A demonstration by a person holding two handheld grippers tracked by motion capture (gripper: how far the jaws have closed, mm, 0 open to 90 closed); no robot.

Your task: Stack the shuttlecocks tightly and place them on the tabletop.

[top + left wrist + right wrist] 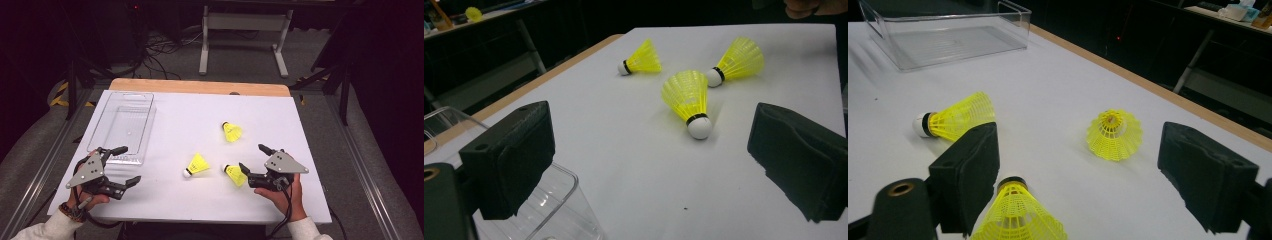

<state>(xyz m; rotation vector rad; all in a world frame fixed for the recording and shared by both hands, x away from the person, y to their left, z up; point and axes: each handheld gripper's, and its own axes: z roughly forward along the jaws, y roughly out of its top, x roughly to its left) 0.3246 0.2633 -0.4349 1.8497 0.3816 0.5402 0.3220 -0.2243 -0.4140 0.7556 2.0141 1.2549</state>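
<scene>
Three yellow shuttlecocks lie on the white table top [170,110]. One rests toward the far right [231,131] [641,59] [1115,134]. Another lies in the middle [197,165] [689,100] [955,120] with its white cork toward me. The third [234,175] [736,60] [1018,215] sits just ahead of my right gripper [251,156] [1083,175], close to one jaw and not pinched; those jaws stand wide open. My left gripper [131,164] [651,165] is open and holds nothing, at the near left beside the box.
A clear plastic box [122,125] [559,200] [948,40], with nothing in it, stands at the left of the table. A wooden strip [200,86] runs along the far edge. Beyond it are a metal stand [245,30] and cables on the floor.
</scene>
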